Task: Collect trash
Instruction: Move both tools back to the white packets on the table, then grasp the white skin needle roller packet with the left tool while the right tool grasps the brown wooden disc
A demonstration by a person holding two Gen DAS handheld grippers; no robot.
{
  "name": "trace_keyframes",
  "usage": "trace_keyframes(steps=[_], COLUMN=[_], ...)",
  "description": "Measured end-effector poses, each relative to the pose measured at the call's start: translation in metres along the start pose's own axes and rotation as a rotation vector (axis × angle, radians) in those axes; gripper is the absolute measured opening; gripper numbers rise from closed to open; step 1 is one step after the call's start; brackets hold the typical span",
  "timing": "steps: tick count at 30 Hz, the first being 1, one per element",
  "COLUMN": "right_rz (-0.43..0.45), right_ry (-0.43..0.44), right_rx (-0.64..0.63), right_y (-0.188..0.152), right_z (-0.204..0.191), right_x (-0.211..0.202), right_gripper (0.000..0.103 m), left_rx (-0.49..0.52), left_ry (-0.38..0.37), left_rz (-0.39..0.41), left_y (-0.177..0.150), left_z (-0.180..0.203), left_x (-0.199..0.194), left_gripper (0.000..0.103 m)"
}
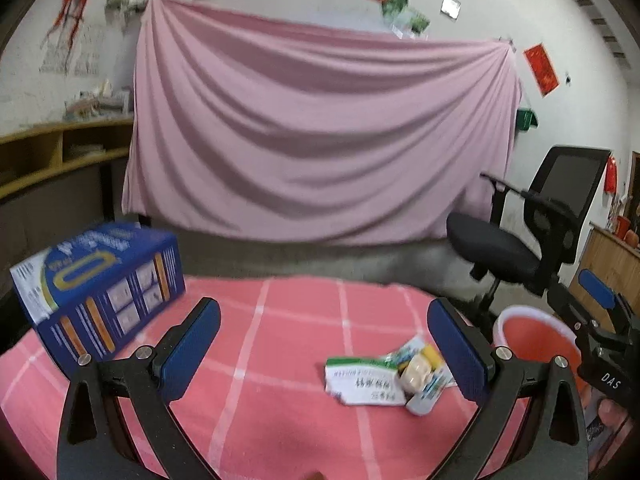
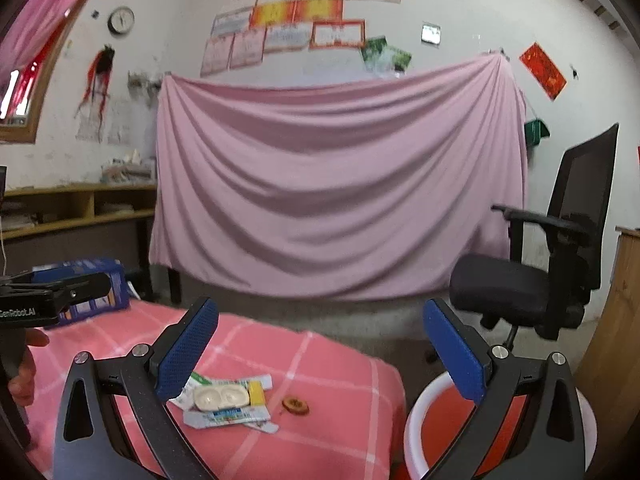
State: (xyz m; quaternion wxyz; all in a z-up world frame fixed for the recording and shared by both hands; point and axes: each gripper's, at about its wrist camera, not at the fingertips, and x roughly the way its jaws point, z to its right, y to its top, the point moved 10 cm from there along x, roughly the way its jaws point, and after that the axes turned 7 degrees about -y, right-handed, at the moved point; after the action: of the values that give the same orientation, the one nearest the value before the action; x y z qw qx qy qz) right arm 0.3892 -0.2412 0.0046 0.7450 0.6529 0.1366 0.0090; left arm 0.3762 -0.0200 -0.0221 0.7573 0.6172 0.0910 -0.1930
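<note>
The worktop, draped in a pink checked cloth, carries a blue printed cardboard box, crumpled paper wrappers and a small brown scrap.

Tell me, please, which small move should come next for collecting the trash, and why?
Probably lower the right gripper onto the crumpled wrappers and close on them. Both grippers are open and hold nothing, the wrappers lie loose on the pink checked cloth, and the red bin waits just beside the table on the right, so the carry looks short.
</note>
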Motion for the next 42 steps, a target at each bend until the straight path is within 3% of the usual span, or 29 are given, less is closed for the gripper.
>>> trace_keyframes(steps=[5, 8, 13, 16, 18, 21, 25, 32, 36, 39, 42], right_rz=[-0.096, -0.196, -0.333, -0.418, -0.462, -0.512, -0.561, -0.647, -0.697, -0.707, -0.718], right_ry=[0.000, 0.007, 0.025, 0.034, 0.037, 0.053, 0.079, 0.113, 0.131, 0.151, 0.194], right_rx=[-0.016, -0.020, 0.021, 0.050, 0.057, 0.061, 0.050, -0.003, -0.047, -0.071, -0.068], right_y=[-0.019, -0.036, -0.056, -0.070, -0.077, -0.086, -0.094, -0.111, -0.122, -0.124, -0.126], right_z=[0.000, 0.000, 0.004, 0.006, 0.007, 0.004, 0.000, -0.010, -0.018, -0.024, -0.029], right_x=[0.015, 0.029, 0.048, 0.060, 0.067, 0.072, 0.076, 0.087, 0.092, 0.093, 0.091], right_gripper=[0.103, 0.103, 0.097, 0.085, 0.083, 0.080, 0.078, 0.073, 0.059, 0.055, 0.039], left_rx=[-0.018, -0.010, 0.030, 0.045, 0.057, 0.091, 0.131, 0.104, 0.066, 0.053, 0.042], left_ry=[0.004, 0.003, -0.026, -0.048, -0.071, -0.104, -0.105, -0.119, -0.146, -0.154, -0.160], left_rz=[-0.123, -0.188, -0.310, -0.382, -0.421, -0.483, -0.560, -0.566, -0.556, -0.550, -0.539], left_y=[-0.017, -0.025, -0.042, -0.051, -0.056, -0.063, -0.076, -0.078, -0.076, -0.073, -0.071], left_z=[0.000, 0.005, 0.018, 0.026, 0.032, 0.043, 0.049, 0.043, 0.039, 0.038, 0.036], left_x=[0.025, 0.038, 0.061, 0.073, 0.081, 0.091, 0.102, 0.104, 0.101, 0.097, 0.092], left_gripper=[0.101, 0.101, 0.100, 0.094, 0.091, 0.076, 0.074, 0.070, 0.069, 0.069, 0.069])
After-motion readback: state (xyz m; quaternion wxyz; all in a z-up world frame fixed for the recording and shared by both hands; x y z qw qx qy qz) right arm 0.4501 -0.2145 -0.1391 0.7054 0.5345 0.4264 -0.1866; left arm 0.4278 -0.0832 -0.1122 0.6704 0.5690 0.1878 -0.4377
